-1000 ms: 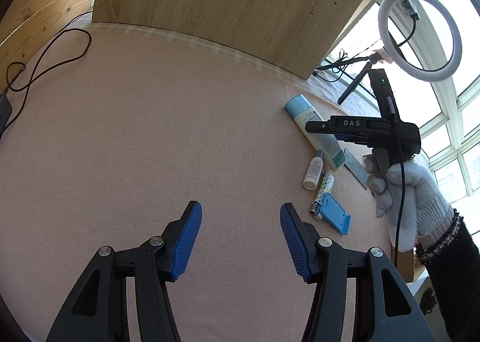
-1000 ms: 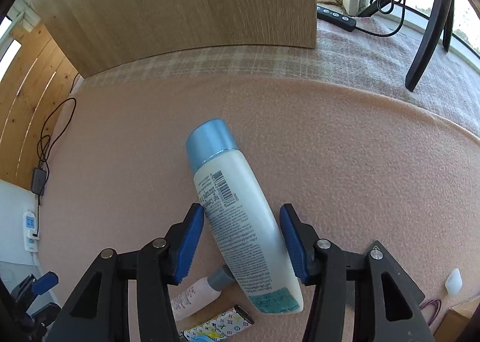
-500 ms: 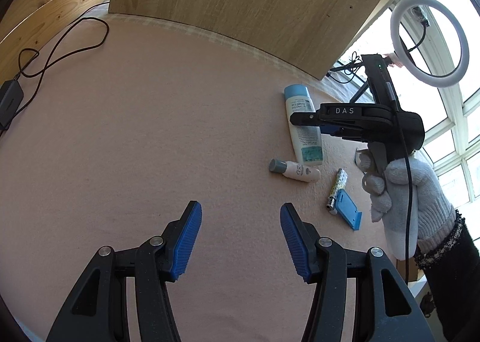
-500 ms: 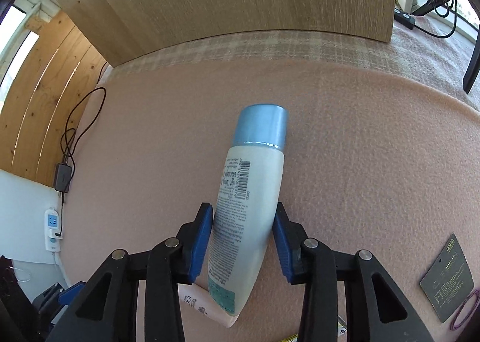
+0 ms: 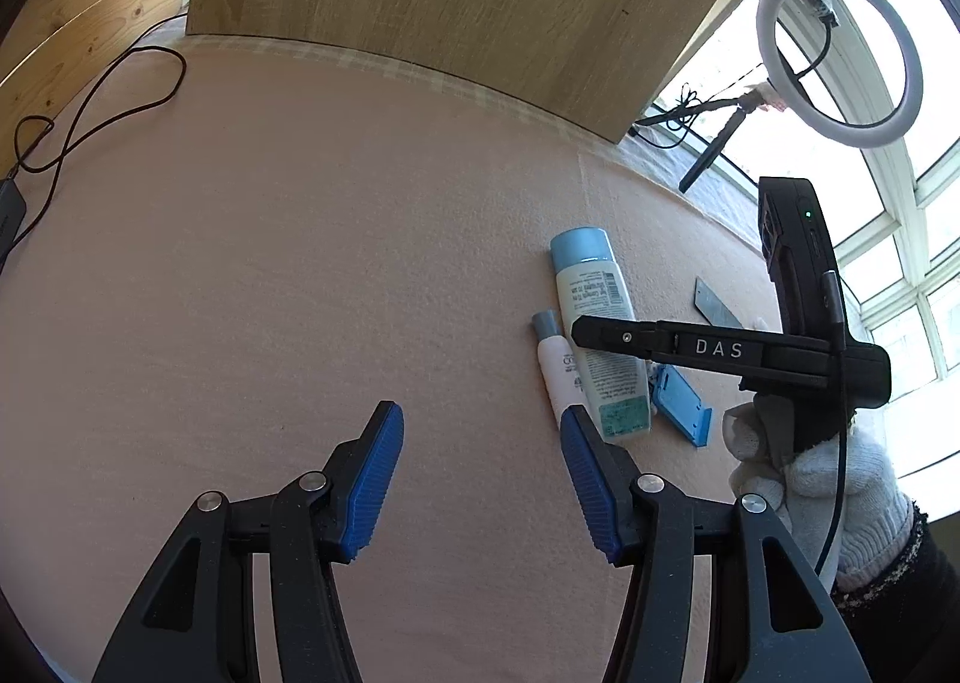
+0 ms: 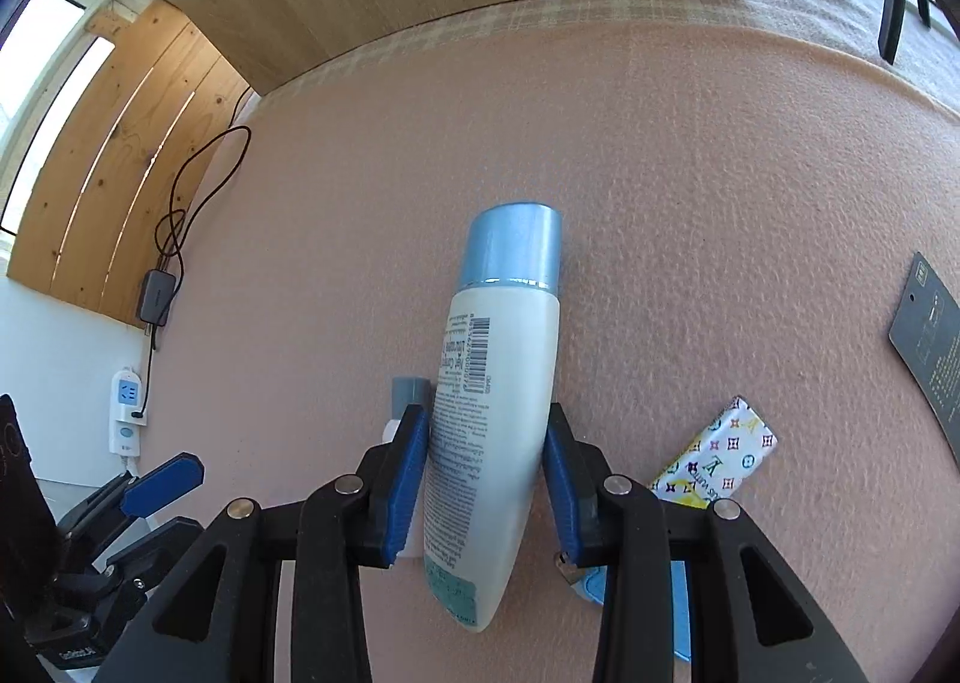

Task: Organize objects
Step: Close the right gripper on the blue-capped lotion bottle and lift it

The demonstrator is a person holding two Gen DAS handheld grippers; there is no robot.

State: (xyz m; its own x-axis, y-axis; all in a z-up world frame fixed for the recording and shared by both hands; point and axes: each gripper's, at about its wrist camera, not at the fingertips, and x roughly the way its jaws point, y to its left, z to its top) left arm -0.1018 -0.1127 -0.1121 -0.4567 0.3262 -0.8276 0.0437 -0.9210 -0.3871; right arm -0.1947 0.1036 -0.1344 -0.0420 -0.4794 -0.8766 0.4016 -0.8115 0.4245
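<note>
- White bottle with blue cap — lying on the pink mat, its body clamped between the right gripper pads.
- Small tube lies just left of the bottle; half a second ago it sat beneath the bottle's base.
- Left gripper hangs wide, holding nothing.

Left gripper jaws spread above pink mat; right gripper seemingly over bottle

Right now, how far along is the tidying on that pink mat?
Early, it seems. In hand: the right tongs are clamped on the blue-capped bottle, which now lies beside the small grey-capped tube. The left tongs are open and hold nothing. Left loose nearby: the patterned stick, blue holder and dark card.
</note>
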